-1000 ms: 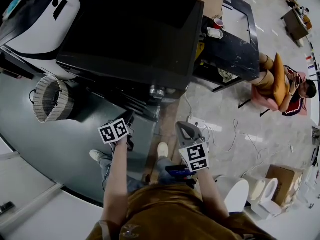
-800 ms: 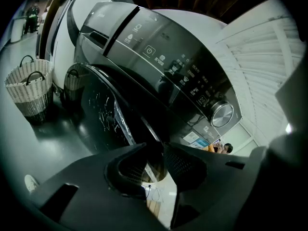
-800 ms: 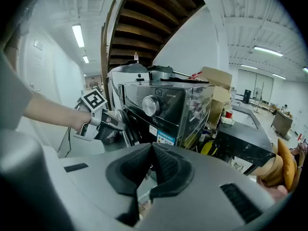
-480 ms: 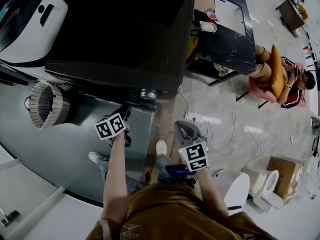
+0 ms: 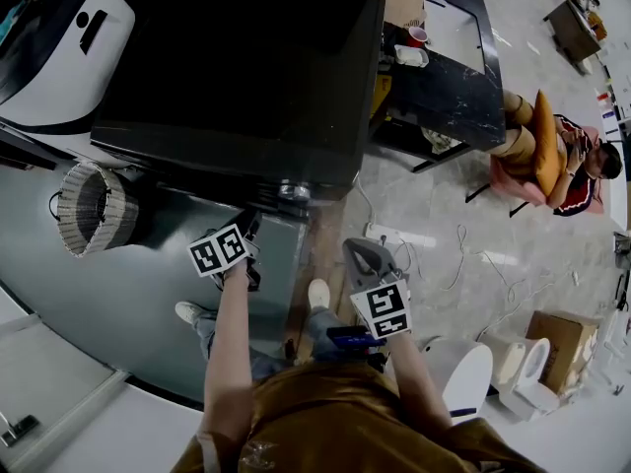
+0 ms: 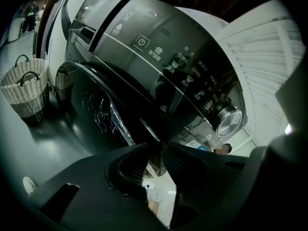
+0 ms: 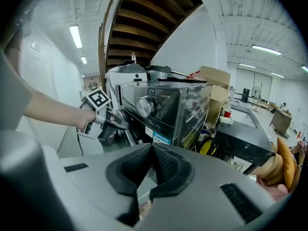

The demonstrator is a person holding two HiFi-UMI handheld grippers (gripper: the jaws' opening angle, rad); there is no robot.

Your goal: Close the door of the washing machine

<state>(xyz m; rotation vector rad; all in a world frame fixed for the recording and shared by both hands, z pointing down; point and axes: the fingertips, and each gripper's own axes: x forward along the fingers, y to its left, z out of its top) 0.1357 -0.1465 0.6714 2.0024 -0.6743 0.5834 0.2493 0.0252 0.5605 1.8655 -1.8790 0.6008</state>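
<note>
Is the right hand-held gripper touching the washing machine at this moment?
Apart. The head view shows open floor between the right hand-held gripper and the washing machine.

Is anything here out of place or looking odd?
The dark round door of the black washing machine stands ajar, not flush with its front. White cables also lie loose across the pale floor.

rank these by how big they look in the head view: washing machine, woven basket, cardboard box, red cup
1. washing machine, by far the largest
2. woven basket and cardboard box: they look about alike, so no ranking between them
3. red cup, the smallest
</note>
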